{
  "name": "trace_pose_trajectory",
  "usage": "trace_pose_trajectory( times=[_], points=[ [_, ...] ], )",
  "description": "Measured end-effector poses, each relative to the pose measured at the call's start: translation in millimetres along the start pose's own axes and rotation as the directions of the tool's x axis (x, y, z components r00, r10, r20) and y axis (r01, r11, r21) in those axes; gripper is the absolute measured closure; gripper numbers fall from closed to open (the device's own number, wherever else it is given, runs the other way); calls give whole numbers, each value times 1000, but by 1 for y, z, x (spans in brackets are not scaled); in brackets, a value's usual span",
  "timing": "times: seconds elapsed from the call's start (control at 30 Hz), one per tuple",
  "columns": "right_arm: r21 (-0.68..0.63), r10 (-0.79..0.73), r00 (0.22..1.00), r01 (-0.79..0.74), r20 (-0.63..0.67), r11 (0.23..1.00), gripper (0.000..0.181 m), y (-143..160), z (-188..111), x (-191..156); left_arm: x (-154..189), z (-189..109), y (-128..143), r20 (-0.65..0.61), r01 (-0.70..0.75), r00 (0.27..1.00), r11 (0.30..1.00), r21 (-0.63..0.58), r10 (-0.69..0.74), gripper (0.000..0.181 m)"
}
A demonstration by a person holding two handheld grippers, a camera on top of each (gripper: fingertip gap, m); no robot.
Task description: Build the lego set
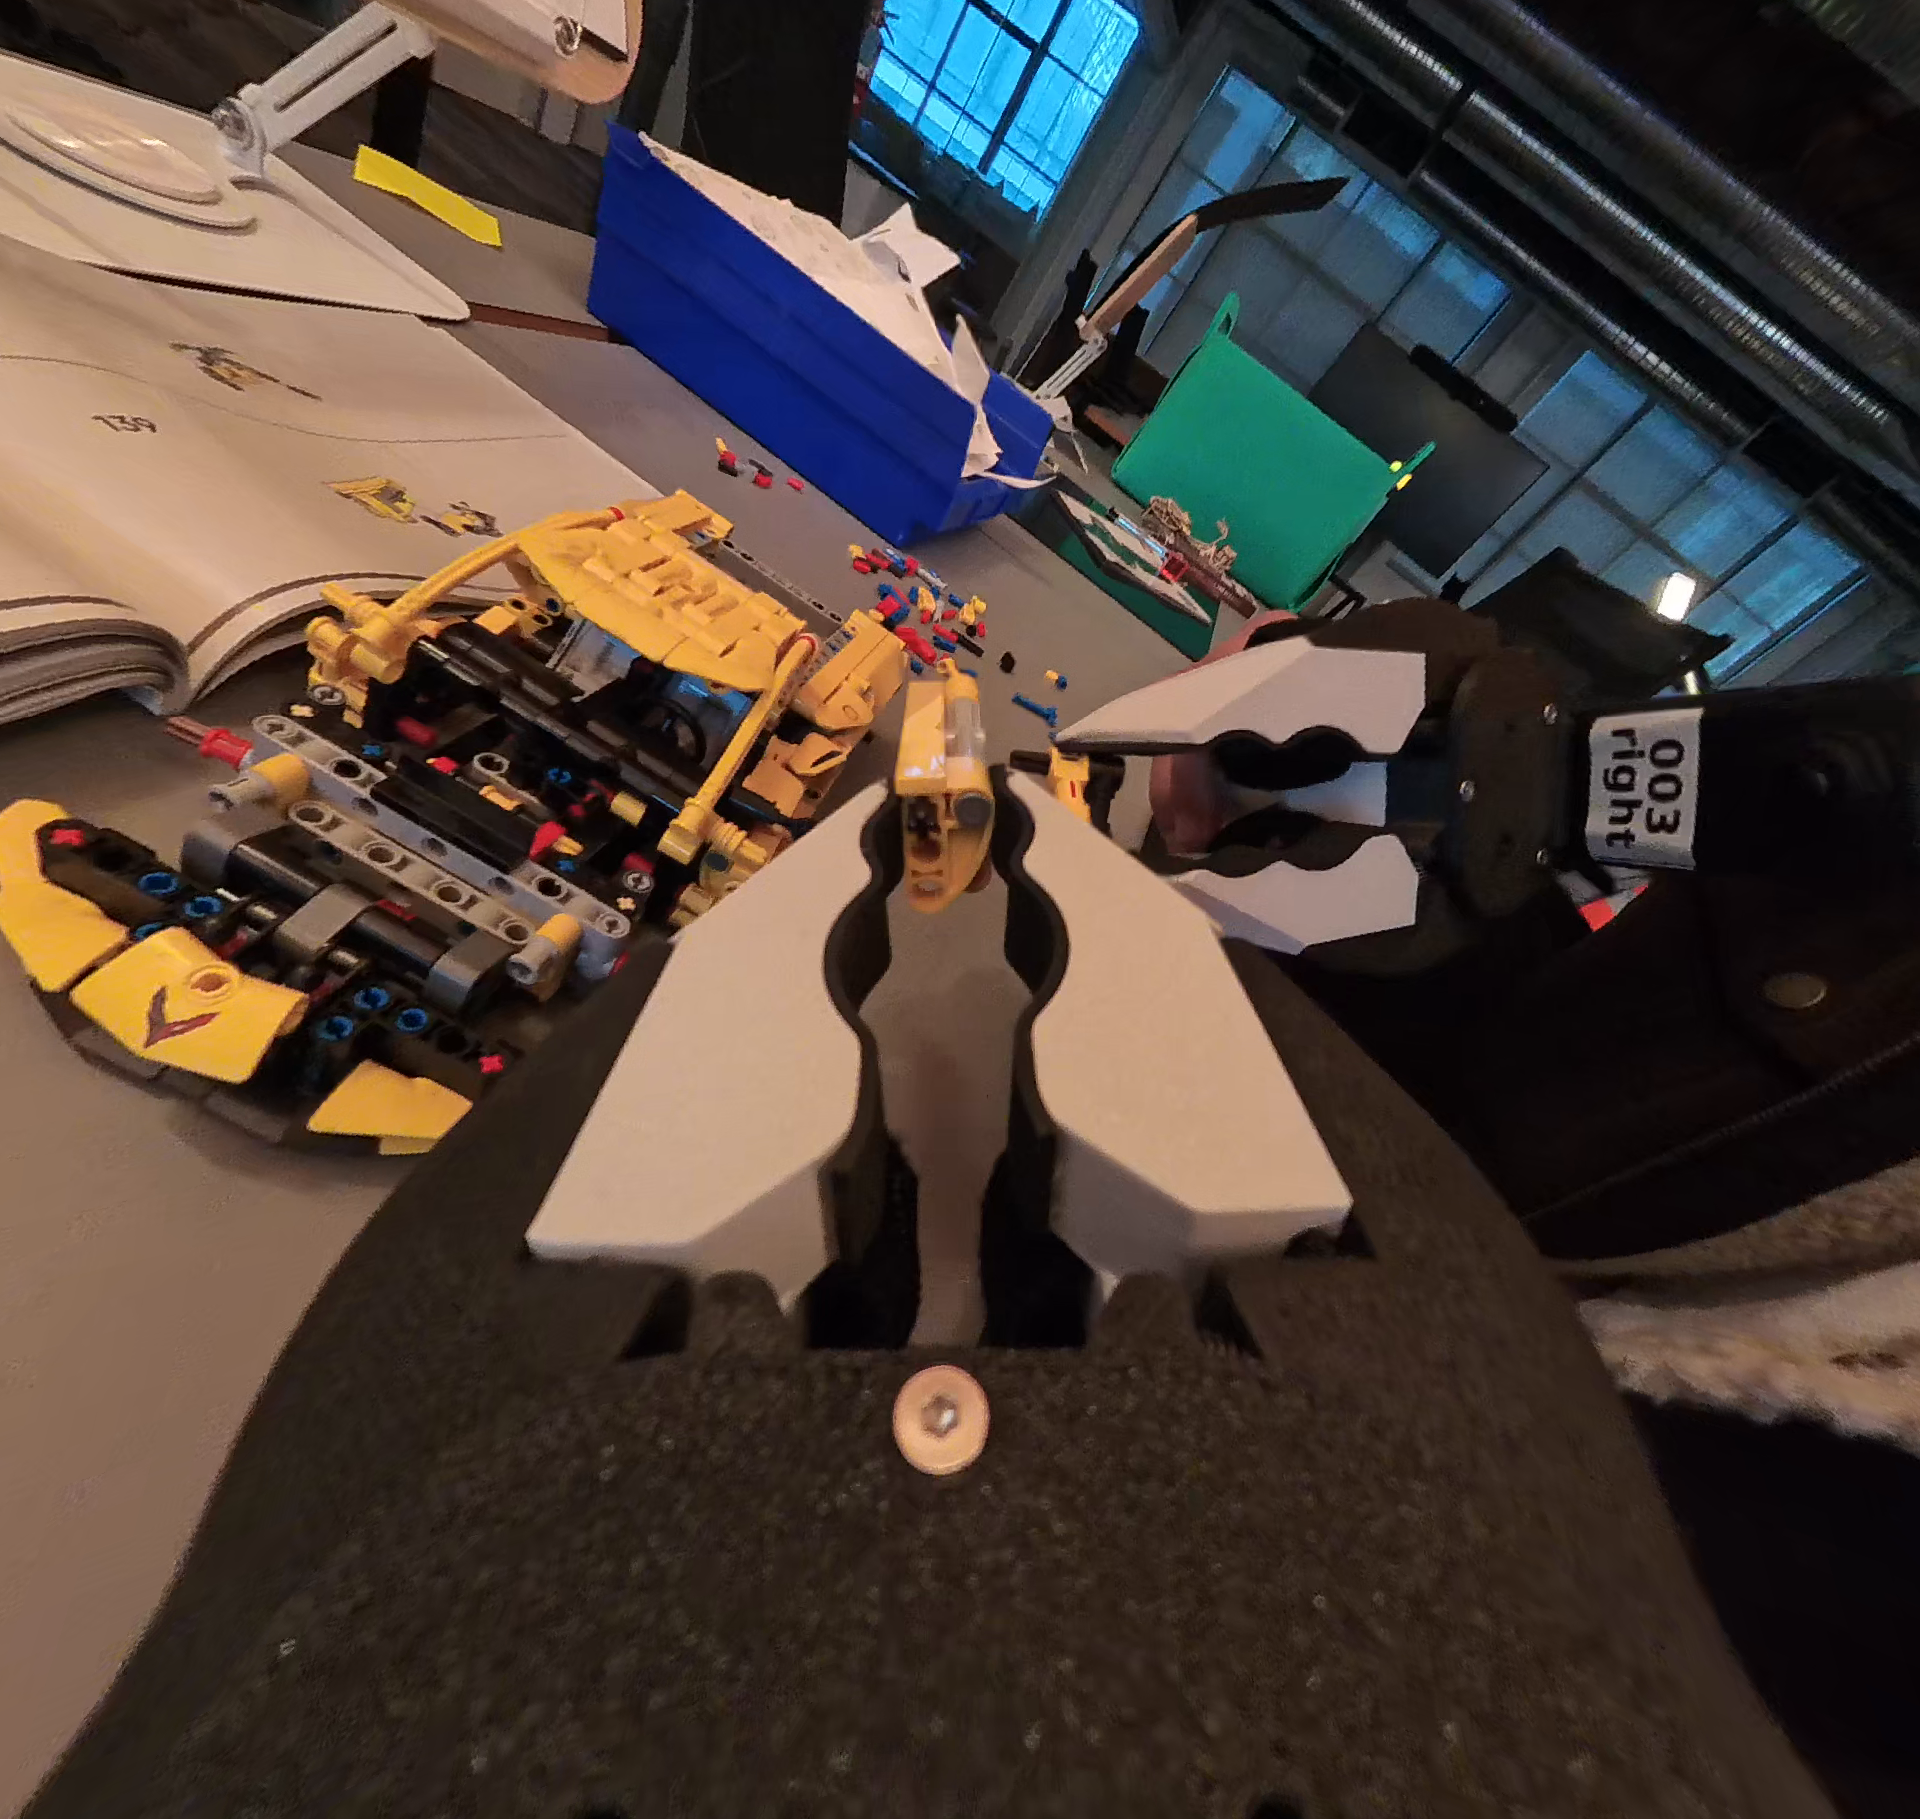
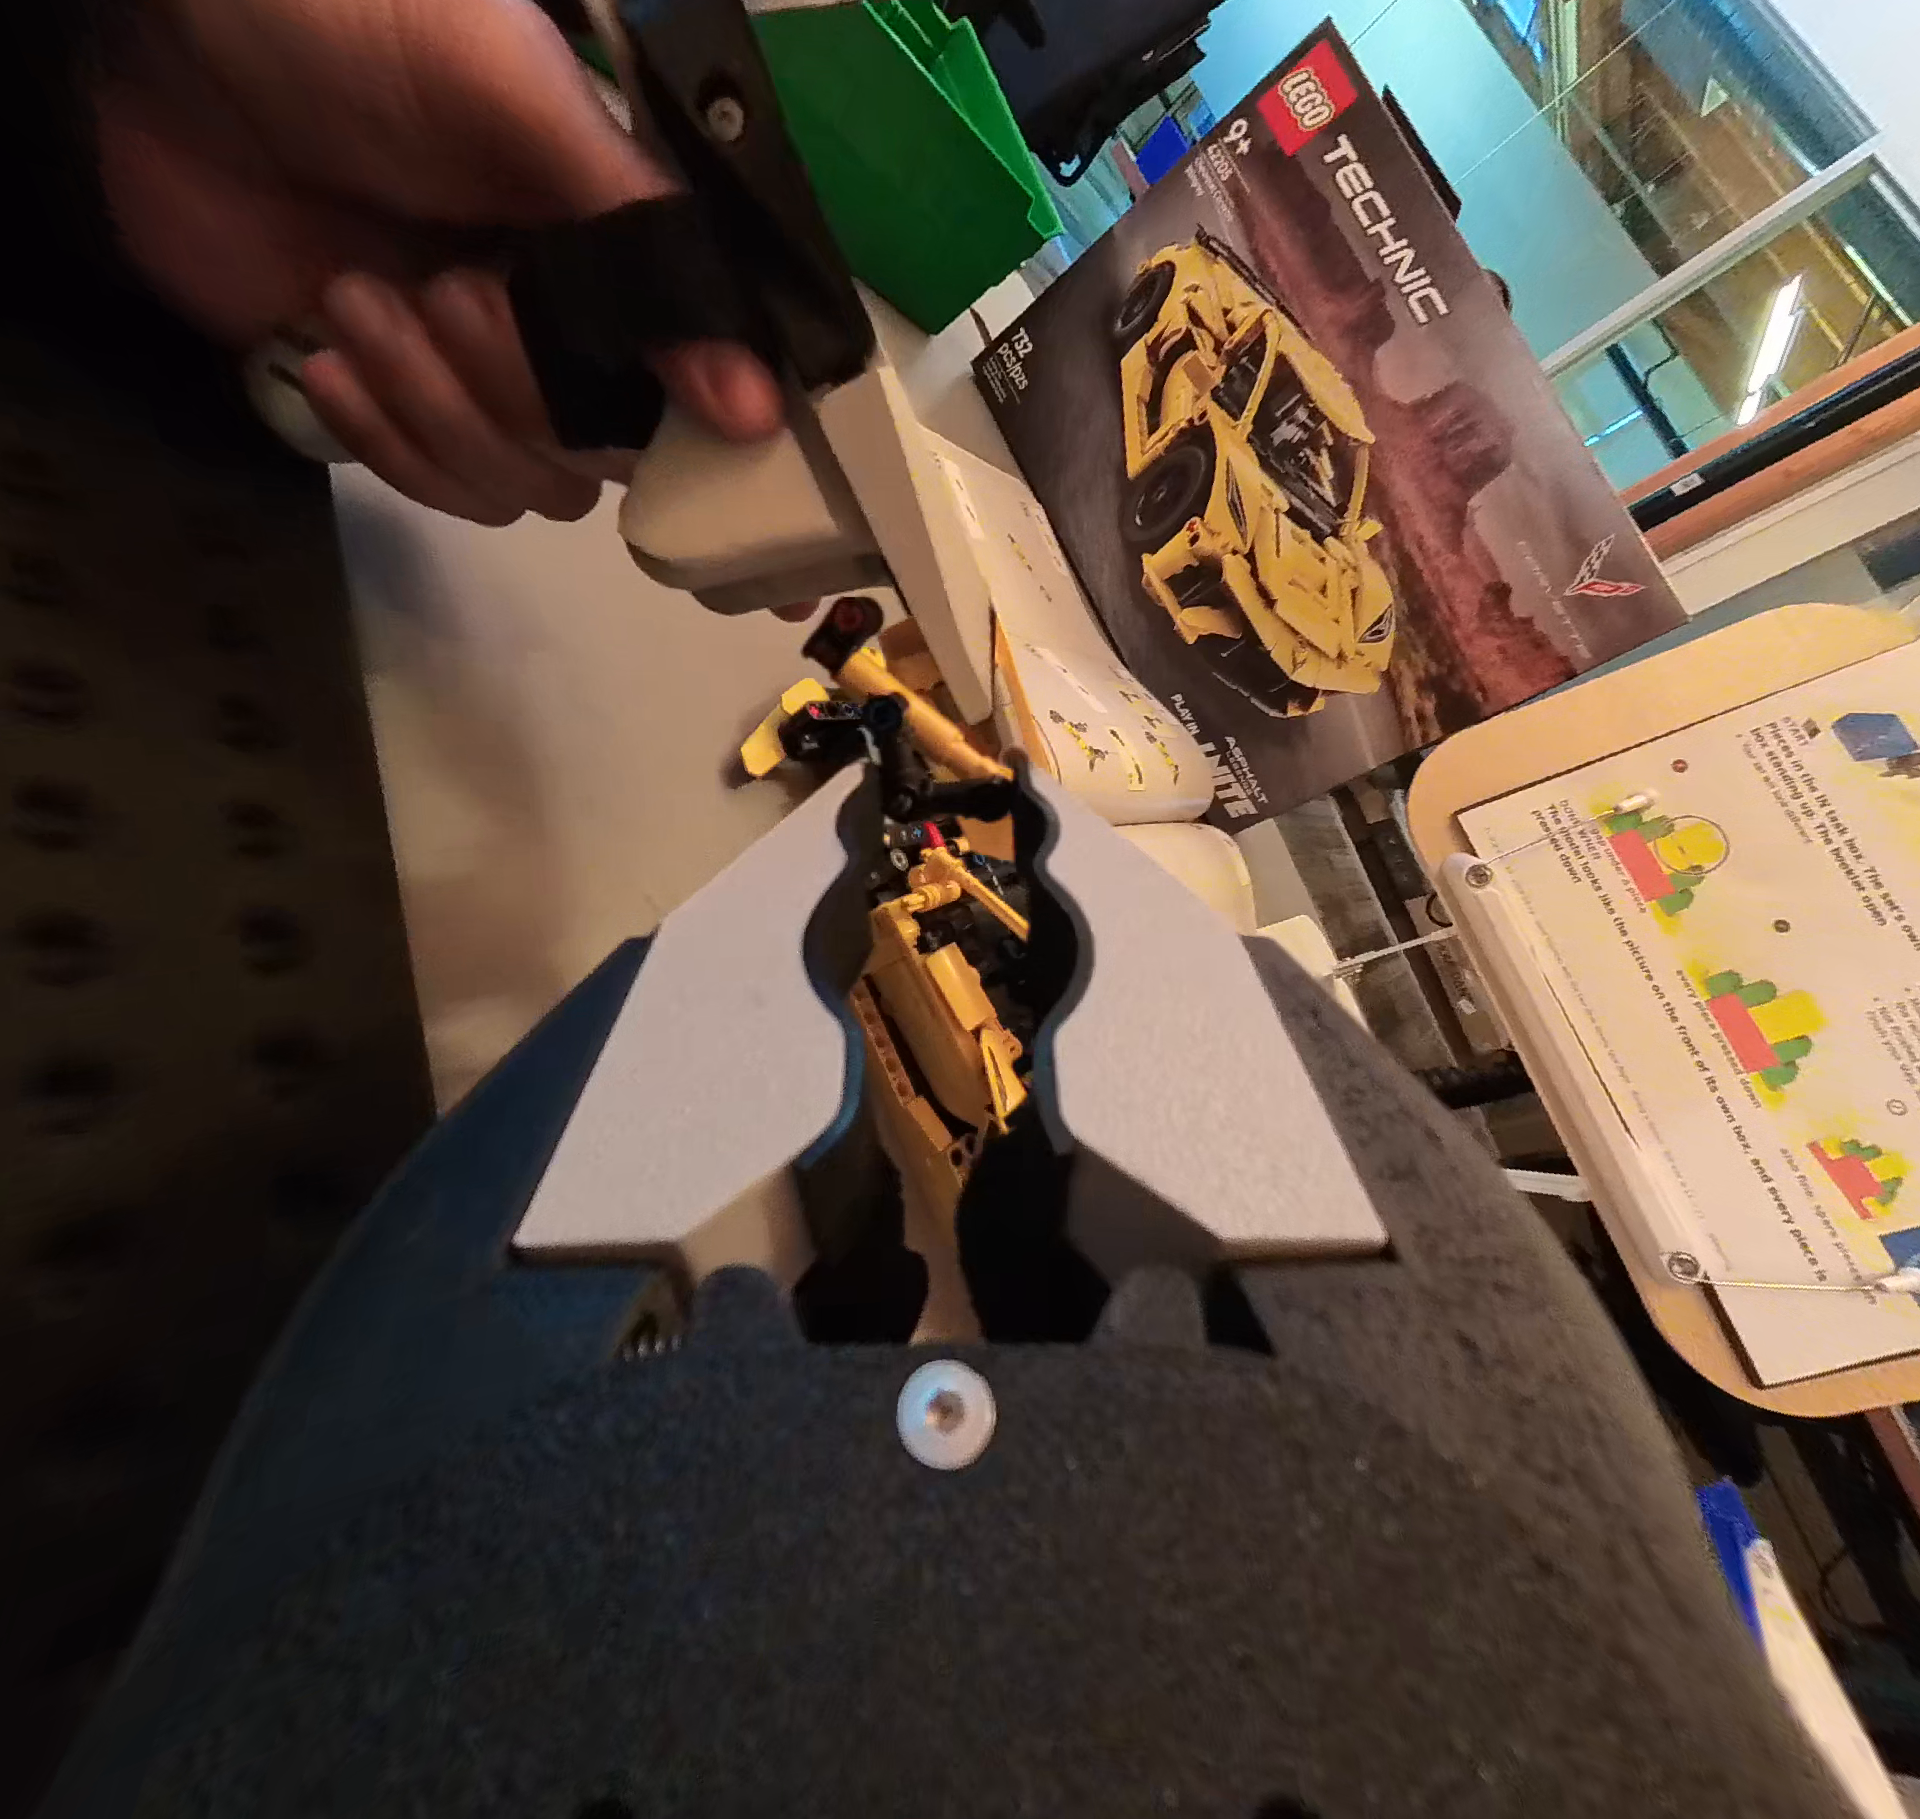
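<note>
In the left wrist view, the left tool [image 1: 940, 813] is pinching a small yellow sub-assembly [image 1: 940, 803] between its tips at the centre of the frame, holding it just above the grey worktop [image 1: 156, 1281]. From the right edge of that frame the right tool [image 1: 1070, 746] is reaching in, its tips nipping a thin black pin piece [image 1: 1029, 759] with a small yellow part just beside the sub-assembly; whether the two pieces are touching I cannot tell. In the right wrist view the same black pin piece [image 2: 961, 793] is sitting across the right tool's [image 2: 940, 787] tips. The half-built yellow and black car [image 1: 540, 730] is lying on the worktop in the left middle of the left wrist view, with an open instruction booklet [image 1: 260, 481] behind it and loose small pieces [image 1: 925, 606] scattered beyond it. A blue bin [image 1: 790, 346] of papers is standing farther back, and a green bin [image 1: 1257, 470] sits to its right. In the right wrist view a hand [image 2: 343, 211] is gripping the left tool's handle at upper left, and the set's box [image 2: 1330, 439] is standing in the upper right.
</note>
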State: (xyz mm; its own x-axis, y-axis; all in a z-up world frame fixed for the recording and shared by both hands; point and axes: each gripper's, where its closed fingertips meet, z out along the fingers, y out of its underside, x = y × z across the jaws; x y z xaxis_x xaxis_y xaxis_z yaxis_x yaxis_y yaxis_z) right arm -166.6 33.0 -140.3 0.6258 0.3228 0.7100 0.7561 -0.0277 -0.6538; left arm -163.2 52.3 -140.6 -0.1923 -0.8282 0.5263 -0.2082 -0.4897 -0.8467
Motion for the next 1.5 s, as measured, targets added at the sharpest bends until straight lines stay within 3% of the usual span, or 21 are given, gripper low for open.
trace_pose_trajectory(
  times=[0.23, 0.63, 0.87, 1.1, 1.23, 1.27, 1.4, 1.5],
  points=[
    [4, -33, 999, 33, 9, 999, 158, 4, -2, -7, 3, 4, 7, -5, -28, 1000, 999, -44, 27, 166],
    [81, 162, 987, -163, 18, 983, 158, 6, -8, 2, -9, -3, -3, 5, 73, 997, 997, 20, -73, 166],
    [167, 218, 976, -218, 17, 961, 158, -6, -15, 9, -4, 0, 0, 14, 10, 1000, 1000, 4, -10, 166],
    [286, 555, 831, -543, 46, 789, 158, -12, -25, 43, 8, 2, -12, 92, -210, 974, 976, 53, 205, 165],
    [356, 801, 572, -796, 175, 490, 158, -16, -26, 55, 23, 2, -28, 153, -302, 948, 941, 152, 280, 165],
    [346, 820, 543, -816, 182, 464, 158, -15, -22, 53, 26, 3, -30, 165, -306, 946, 936, 172, 279, 165],
    [351, 813, 556, -806, 173, 477, 158, -16, -18, 51, 24, 6, -32, 256, -303, 935, 930, 207, 248, 165],
    [343, 845, 488, -849, 218, 401, 158, -14, -17, 52, 21, 5, -36, 291, -287, 933, 926, 245, 212, 166]
  ],
)
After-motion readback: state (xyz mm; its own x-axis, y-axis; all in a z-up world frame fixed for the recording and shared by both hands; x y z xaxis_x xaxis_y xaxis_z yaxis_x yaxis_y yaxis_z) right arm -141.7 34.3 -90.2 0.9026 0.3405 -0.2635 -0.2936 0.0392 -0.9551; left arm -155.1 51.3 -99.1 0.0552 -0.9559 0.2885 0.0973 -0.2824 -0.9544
